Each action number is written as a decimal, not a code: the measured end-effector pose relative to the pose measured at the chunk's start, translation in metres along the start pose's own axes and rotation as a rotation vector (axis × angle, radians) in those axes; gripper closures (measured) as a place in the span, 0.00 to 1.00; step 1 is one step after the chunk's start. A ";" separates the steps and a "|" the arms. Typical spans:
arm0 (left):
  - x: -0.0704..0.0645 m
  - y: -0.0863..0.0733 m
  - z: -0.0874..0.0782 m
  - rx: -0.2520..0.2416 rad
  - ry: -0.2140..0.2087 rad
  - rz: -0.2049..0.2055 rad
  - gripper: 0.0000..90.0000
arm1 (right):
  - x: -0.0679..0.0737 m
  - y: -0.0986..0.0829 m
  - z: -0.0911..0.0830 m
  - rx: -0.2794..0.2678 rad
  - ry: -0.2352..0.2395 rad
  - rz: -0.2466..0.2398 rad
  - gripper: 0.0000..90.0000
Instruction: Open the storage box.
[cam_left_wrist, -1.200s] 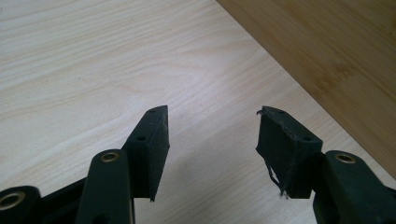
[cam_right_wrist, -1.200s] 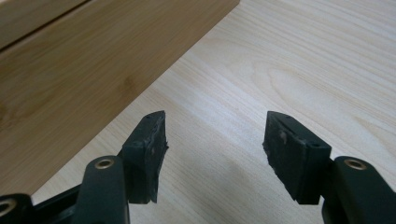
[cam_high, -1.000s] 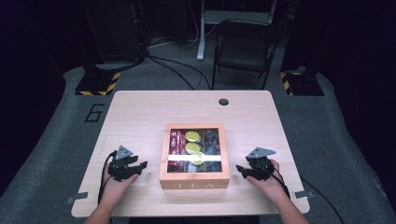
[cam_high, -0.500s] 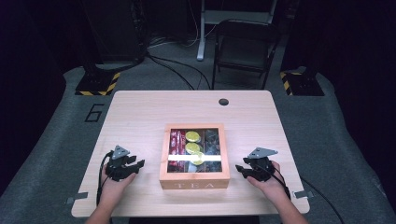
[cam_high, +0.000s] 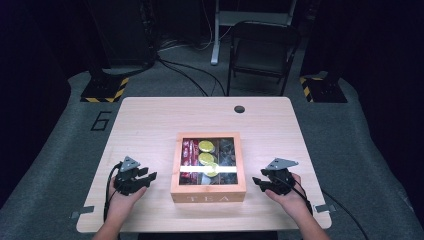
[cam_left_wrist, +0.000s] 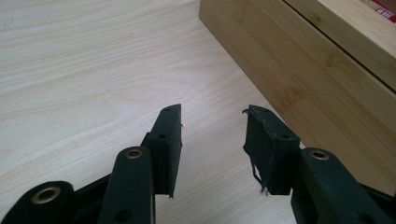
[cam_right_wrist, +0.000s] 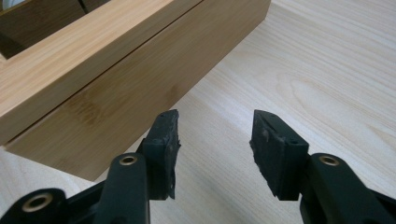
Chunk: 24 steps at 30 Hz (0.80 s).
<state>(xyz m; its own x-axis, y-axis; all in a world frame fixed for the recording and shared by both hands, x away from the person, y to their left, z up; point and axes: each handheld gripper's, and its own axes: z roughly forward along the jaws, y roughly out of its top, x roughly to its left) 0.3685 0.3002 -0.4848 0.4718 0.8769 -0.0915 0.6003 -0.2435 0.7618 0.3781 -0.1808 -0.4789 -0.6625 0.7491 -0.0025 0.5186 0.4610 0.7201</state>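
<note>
Claws parked either side of a tea box, both released.

High view: left claw (cam_high: 149, 177) has slid back toward the person since a second ago and the right claw (cam_high: 258, 182) barely shifted, so I judge no grasp begun. The square bamboo tea box with a glass lid (cam_high: 208, 193) sits mid-front on the pale wooden surface (cam_high: 150, 120); grey carpet, a dark folding chair (cam_high: 260, 50) behind. Left gripper view: jaws apart, box wall (cam_left_wrist: 299, 79) just beside. Right gripper view: jaws apart, box (cam_right_wrist: 116, 88) near.
</note>
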 end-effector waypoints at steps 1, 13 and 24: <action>-0.001 0.000 0.000 -0.010 0.005 -0.001 0.61 | 0.002 0.000 -0.001 0.001 0.004 0.003 0.56; -0.013 0.003 -0.004 -0.014 -0.005 0.053 0.57 | 0.010 0.006 -0.011 -0.032 0.017 -0.018 0.60; -0.018 0.006 -0.011 -0.031 -0.040 0.037 0.63 | 0.014 0.010 -0.020 -0.045 0.044 -0.029 0.67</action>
<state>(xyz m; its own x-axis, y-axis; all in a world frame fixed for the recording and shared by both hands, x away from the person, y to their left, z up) 0.3566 0.2877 -0.4717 0.5191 0.8502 -0.0877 0.5616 -0.2619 0.7848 0.3633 -0.1745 -0.4578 -0.7005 0.7137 0.0066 0.4752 0.4595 0.7504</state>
